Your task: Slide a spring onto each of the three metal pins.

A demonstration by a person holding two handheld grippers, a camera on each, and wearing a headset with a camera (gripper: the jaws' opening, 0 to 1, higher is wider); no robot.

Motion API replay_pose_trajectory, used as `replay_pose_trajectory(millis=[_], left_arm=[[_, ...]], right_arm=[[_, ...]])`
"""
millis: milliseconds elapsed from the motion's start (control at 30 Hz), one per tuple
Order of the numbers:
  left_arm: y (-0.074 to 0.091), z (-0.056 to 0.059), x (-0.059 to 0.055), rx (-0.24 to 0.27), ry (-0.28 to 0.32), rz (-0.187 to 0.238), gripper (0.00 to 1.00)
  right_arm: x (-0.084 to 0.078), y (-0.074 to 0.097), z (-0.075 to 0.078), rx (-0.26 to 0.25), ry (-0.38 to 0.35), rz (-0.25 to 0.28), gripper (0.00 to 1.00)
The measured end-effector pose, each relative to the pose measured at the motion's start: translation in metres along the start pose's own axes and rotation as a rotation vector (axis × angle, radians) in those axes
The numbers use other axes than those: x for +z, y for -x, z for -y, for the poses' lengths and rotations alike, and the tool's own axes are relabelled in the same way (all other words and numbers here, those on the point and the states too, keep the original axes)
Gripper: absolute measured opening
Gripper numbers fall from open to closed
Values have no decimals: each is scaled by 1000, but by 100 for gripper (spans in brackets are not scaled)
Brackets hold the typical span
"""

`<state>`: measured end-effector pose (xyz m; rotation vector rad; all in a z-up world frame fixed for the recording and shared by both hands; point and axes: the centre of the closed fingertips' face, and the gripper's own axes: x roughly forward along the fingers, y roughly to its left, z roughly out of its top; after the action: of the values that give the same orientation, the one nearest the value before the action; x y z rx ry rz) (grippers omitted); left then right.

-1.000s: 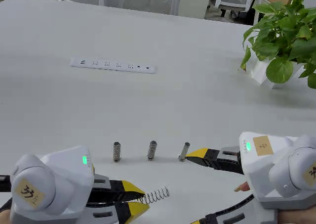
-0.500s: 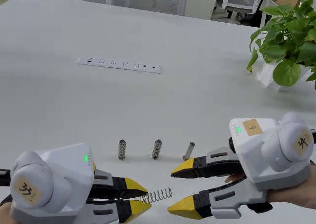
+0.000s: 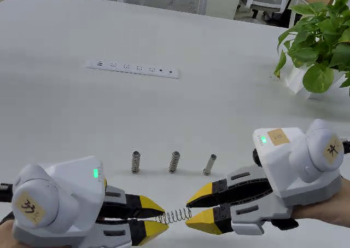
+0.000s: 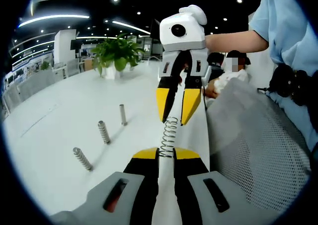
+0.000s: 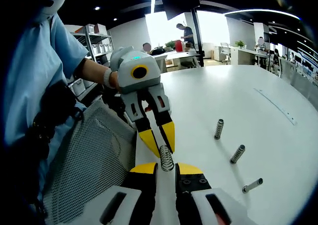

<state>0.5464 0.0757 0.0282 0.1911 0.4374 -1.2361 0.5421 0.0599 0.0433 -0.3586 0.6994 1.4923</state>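
My left gripper is at the table's near edge, shut on one end of a loose spring that sticks out to the right. My right gripper faces it, jaws open on either side of the spring's free end. In the left gripper view the spring rises from my left gripper to the right gripper. Behind stand three pins: the left pin and middle pin each wear a spring. The right pin is bare and leans a little.
A white power strip lies further back on the white table. A leafy plant in a white pot stands at the far right. A grey mesh chair back is near the table's front edge.
My right gripper has left the bare pin, swung over to the spring's free end, and its jaws have narrowed around it. The left gripper holds the spring as before.
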Motion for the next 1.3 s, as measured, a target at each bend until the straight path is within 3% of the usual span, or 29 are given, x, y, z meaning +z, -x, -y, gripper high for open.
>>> replay_pose_trajectory(millis=[400, 767, 1033, 1300], left_arm=[[-2, 2, -2, -7, 9, -7, 7], [-10, 5, 0, -16, 15, -14, 7], [-16, 8, 3, -26, 15, -15, 6], [-18, 9, 3, -33, 13, -19, 6]], right_arm=[[0, 1, -1, 0, 15, -5, 7], [10, 6, -5, -23, 97, -30, 7], [19, 4, -6, -26, 127, -21, 7], [17, 5, -6, -25, 137, -33, 7]])
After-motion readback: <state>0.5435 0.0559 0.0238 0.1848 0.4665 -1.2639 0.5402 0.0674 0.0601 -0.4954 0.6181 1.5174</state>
